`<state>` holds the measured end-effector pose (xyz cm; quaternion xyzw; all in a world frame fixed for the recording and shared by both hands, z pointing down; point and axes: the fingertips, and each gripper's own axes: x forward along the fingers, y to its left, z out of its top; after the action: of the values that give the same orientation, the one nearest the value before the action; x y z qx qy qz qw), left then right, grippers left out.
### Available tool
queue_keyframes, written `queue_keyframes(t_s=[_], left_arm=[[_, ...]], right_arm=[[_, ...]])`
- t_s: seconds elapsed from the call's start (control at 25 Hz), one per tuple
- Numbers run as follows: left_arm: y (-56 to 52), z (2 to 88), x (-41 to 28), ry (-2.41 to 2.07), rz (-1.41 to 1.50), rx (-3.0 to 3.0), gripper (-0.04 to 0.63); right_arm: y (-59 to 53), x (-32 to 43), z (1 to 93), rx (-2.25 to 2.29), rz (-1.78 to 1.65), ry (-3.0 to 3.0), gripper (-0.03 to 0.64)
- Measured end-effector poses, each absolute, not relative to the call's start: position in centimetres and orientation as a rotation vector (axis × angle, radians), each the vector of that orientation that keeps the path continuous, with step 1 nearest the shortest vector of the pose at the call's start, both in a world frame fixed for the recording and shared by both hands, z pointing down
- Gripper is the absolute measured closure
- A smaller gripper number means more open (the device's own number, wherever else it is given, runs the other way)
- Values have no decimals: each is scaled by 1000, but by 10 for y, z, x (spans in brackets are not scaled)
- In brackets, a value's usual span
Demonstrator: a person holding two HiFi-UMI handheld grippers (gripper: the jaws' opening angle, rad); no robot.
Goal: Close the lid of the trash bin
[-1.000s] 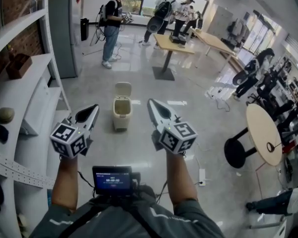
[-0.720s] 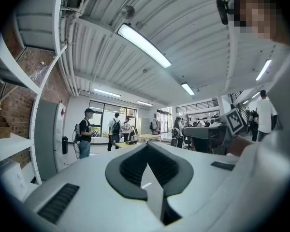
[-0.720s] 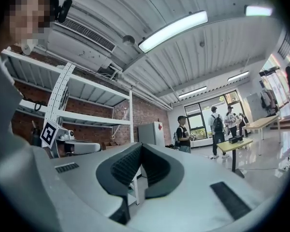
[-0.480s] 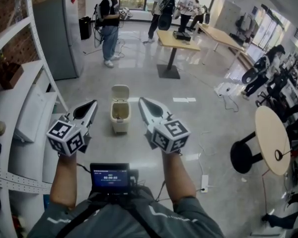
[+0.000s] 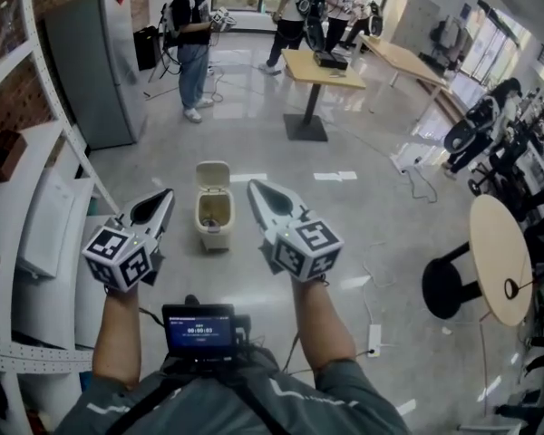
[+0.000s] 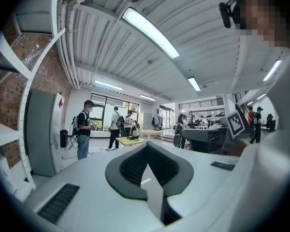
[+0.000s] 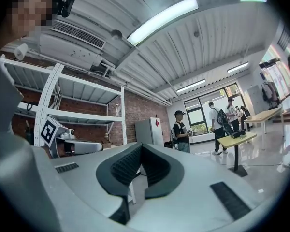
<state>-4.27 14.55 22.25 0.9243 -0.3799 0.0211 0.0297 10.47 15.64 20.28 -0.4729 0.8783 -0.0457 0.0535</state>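
Note:
A small beige trash bin stands on the shiny floor ahead in the head view, its lid tipped up and open behind it. My left gripper is held up to the bin's left and nearer to me, with its jaws shut on nothing. My right gripper hovers to the bin's right, also shut and empty. Both are well short of the bin. The left gripper and the right gripper point out across the room in their own views, and the bin is not seen in either.
White shelving runs along the left, with a grey cabinet behind it. Further back are a wooden table and several standing people. A round table, a black stool and a floor cable lie to the right.
The view has shifted forward a little, and the bin sits slightly lower and further left between the grippers. Both grippers stay raised and shut.

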Motion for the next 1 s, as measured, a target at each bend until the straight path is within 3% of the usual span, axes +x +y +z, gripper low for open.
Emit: queue_keyframes(t_s=[1.0], left_arm=[[-118, 225, -97, -1008, 28, 2877, 591]], right_arm=[[-93, 51, 193, -1621, -167, 2625, 609]])
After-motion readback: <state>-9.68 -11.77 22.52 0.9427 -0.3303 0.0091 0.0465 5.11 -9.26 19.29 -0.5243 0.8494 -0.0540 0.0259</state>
